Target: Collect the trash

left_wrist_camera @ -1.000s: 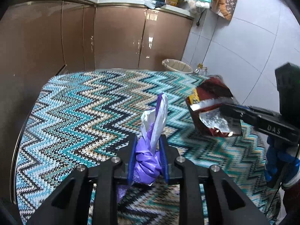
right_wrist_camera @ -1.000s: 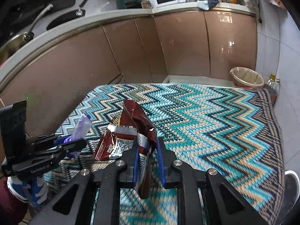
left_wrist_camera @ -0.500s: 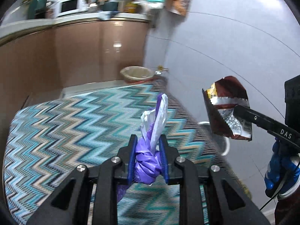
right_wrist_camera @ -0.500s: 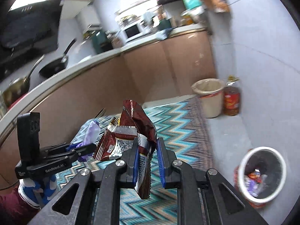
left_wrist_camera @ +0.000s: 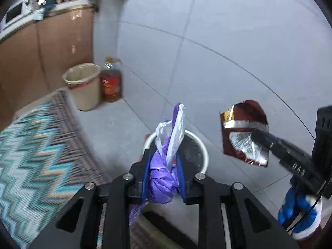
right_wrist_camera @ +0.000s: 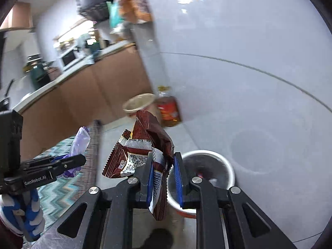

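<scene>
Left wrist: the left gripper (left_wrist_camera: pixel 164 178) clamps a crumpled purple bag (left_wrist_camera: pixel 164 176), thin, soft film, above the round white-rimmed bin (left_wrist_camera: pixel 204 151). Both pieces are picked up; dropping them remains.

Right wrist: the right gripper (right_wrist_camera: pixel 164 180) pinches a creased, foil-lined brown wrapper (right_wrist_camera: pixel 145 151) beside the bin (right_wrist_camera: pixel 226 164), which already holds scraps.
</scene>
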Demonstrator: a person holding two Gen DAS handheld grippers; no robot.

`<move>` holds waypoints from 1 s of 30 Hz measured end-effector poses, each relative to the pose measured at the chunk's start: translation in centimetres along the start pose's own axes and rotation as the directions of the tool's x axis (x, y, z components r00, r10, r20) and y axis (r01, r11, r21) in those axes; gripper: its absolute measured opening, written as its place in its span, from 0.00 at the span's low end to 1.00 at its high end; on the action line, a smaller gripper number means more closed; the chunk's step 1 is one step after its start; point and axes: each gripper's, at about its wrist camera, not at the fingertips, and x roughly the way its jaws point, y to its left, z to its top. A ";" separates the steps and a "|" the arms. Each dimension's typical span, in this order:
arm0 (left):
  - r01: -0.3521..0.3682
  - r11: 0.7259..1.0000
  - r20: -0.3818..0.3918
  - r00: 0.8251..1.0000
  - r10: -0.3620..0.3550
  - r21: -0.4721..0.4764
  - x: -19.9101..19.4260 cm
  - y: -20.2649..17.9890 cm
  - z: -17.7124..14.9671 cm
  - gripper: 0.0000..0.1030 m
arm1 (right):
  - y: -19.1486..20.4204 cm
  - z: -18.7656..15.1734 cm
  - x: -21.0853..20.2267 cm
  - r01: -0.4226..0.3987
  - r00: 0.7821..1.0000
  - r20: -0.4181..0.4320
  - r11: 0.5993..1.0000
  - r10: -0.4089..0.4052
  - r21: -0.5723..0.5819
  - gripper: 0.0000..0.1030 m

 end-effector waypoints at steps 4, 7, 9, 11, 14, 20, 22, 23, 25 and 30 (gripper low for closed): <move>0.012 1.000 -0.024 1.000 -0.011 0.009 5.2 -2.2 1.9 0.22 | -2.9 -0.2 2.9 0.061 0.997 -0.038 0.998 -0.060 0.030 0.17; 0.031 1.000 -0.051 0.998 -0.031 0.004 8.3 -3.0 2.7 0.24 | -4.2 -0.4 5.0 0.094 0.994 -0.059 0.995 -0.092 0.030 0.17; 0.035 0.999 -0.066 0.997 -0.035 -0.001 10.1 -3.3 3.1 0.24 | -4.6 -0.6 6.3 0.110 0.992 -0.066 0.994 -0.108 0.024 0.19; 0.046 0.999 -0.078 0.996 -0.046 -0.007 11.6 -3.4 3.5 0.24 | -5.1 -0.8 7.5 0.117 0.991 -0.075 0.993 -0.115 0.027 0.20; 0.055 0.998 -0.094 0.994 -0.057 -0.024 13.8 -3.5 4.0 0.24 | -6.2 -1.1 9.6 0.130 0.987 -0.095 0.991 -0.127 0.030 0.22; 0.101 0.992 -0.092 0.990 -0.108 -0.074 16.2 -2.5 4.6 0.49 | -7.2 -1.0 11.9 0.151 0.983 -0.109 0.988 -0.147 0.030 0.32; 0.107 0.991 -0.084 0.990 -0.114 -0.084 16.2 -2.5 4.6 0.51 | -7.4 -1.0 12.3 0.157 0.982 -0.113 0.987 -0.152 0.031 0.36; 0.115 0.989 -0.085 0.989 -0.122 -0.089 16.2 -2.4 4.6 0.51 | -7.5 -1.0 12.3 0.159 0.981 -0.114 0.987 -0.154 0.032 0.36; 0.119 0.989 -0.084 0.988 -0.127 -0.093 16.3 -2.3 4.6 0.51 | -7.9 -1.3 12.2 0.159 0.981 -0.115 0.987 -0.154 0.037 0.38; 0.124 0.987 -0.066 0.989 -0.131 -0.102 15.0 -2.0 4.6 0.51 | -7.9 -1.5 12.0 0.171 0.978 -0.123 0.985 -0.166 0.029 0.41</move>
